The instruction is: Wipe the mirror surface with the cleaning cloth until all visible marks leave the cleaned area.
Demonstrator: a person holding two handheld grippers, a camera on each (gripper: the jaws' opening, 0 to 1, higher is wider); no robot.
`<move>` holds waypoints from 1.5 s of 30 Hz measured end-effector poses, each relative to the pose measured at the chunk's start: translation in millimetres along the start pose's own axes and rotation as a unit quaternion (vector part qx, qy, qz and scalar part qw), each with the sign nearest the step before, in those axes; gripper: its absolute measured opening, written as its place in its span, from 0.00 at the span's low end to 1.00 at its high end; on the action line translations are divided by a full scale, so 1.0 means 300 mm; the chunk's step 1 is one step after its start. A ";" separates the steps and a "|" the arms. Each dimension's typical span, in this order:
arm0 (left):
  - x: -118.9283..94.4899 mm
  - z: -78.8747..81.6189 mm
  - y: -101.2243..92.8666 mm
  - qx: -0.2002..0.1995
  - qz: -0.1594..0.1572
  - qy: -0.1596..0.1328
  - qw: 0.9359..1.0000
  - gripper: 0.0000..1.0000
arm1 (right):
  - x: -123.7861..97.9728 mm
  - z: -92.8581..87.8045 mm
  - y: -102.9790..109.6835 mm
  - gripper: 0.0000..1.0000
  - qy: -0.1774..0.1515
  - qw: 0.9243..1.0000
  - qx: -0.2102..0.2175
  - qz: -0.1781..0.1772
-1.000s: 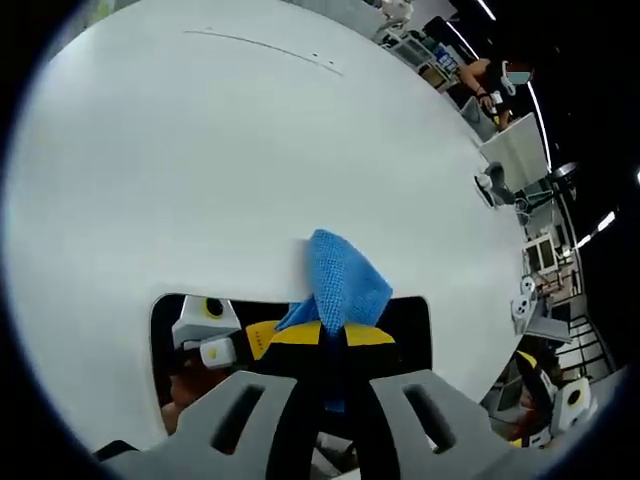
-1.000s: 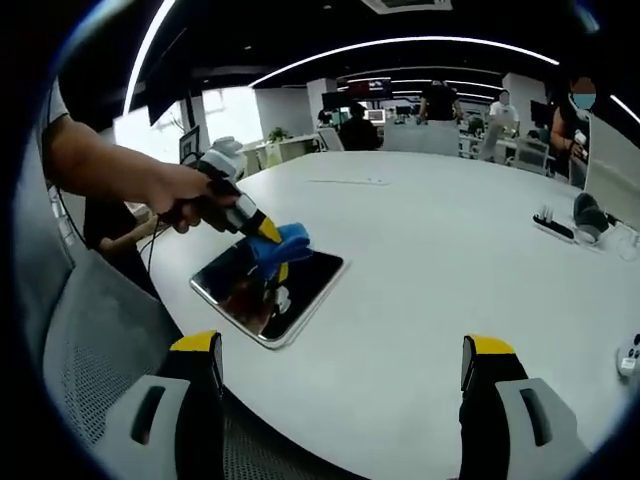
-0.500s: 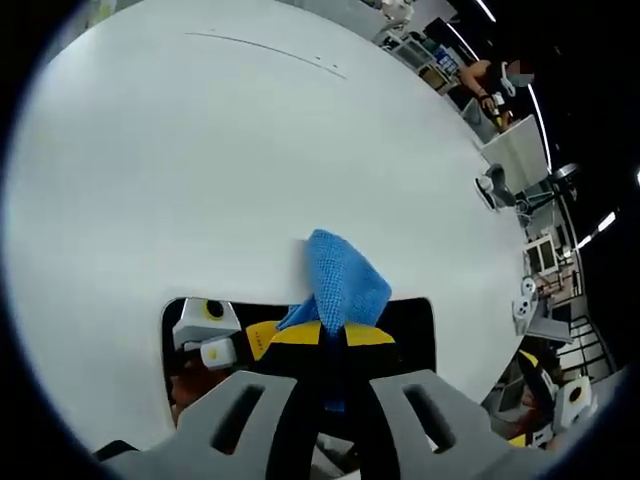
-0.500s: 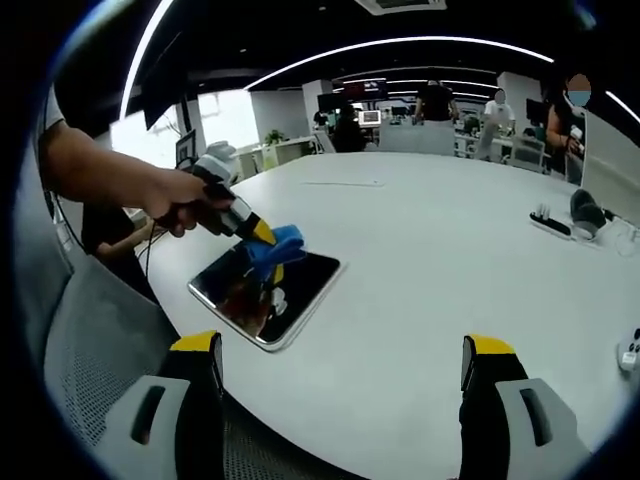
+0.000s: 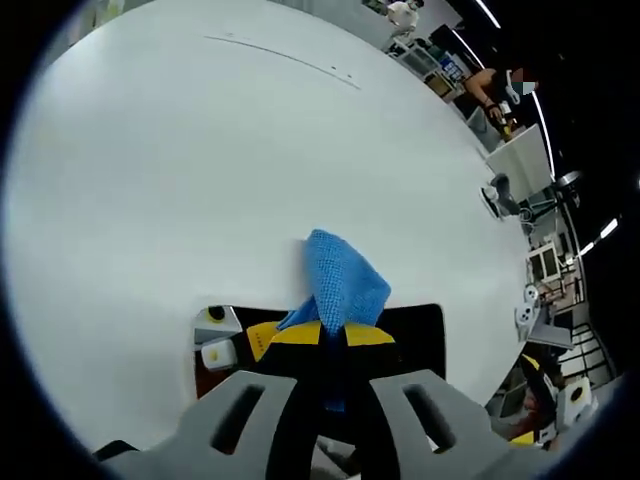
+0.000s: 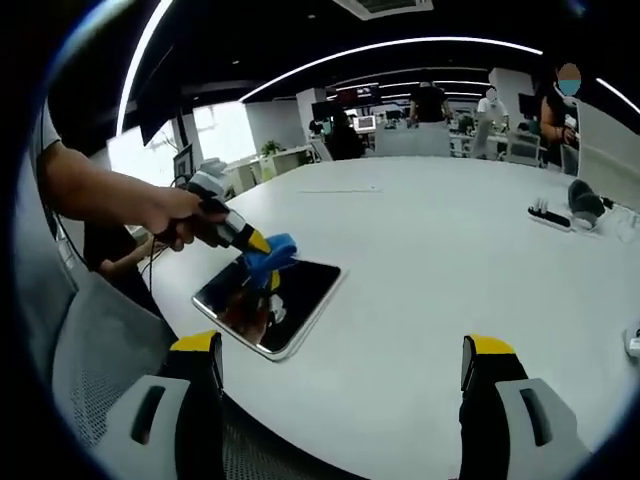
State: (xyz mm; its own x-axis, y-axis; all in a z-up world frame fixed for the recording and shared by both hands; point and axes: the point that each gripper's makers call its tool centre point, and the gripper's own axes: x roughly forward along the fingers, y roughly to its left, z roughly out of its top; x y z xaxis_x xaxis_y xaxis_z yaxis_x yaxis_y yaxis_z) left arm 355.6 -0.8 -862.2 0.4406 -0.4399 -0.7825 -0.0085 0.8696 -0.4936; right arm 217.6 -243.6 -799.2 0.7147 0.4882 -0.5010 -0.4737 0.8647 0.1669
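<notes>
Soft blue cloth (image 5: 342, 283) stays pinched tight in my left gripper (image 5: 335, 345); right gripper (image 6: 340, 385) gapes wide, empty. Glass mirror (image 6: 275, 302) at ten o'clock breaks easily.

Left gripper (image 5: 333, 335) clamped — right gripper (image 6: 340, 365) spread.

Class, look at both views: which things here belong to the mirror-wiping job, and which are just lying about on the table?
Part of the job:
mirror
blue cloth, clamped in the left gripper
right gripper, open and held back from the mirror

Just lying about:
white table
dark gadgets near the table's far edge
</notes>
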 end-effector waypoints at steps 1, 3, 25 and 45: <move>-0.003 0.005 0.009 0.001 0.002 -0.001 1.000 0.03 | 0.000 0.000 0.001 0.99 0.000 1.000 -0.001 0.000; -0.009 0.014 0.026 0.000 0.005 -0.003 1.000 0.03 | 0.001 -0.002 -0.001 0.99 0.001 1.000 0.000 -0.001; -0.022 -0.018 0.021 0.015 0.009 -0.012 1.000 0.03 | -0.003 0.000 -0.005 0.99 0.000 1.000 0.002 -0.005; -0.110 -0.226 0.009 0.005 -0.005 0.012 1.000 0.03 | -0.005 -0.003 0.002 0.98 0.000 1.000 0.005 -0.001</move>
State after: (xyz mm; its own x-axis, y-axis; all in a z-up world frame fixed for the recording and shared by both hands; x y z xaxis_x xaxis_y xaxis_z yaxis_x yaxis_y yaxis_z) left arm 280.3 0.8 -863.3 0.4190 -0.4544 -0.7861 0.0059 0.8671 -0.4980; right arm 216.0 -244.0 -799.1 0.7159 0.4861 -0.5012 -0.4673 0.8669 0.1733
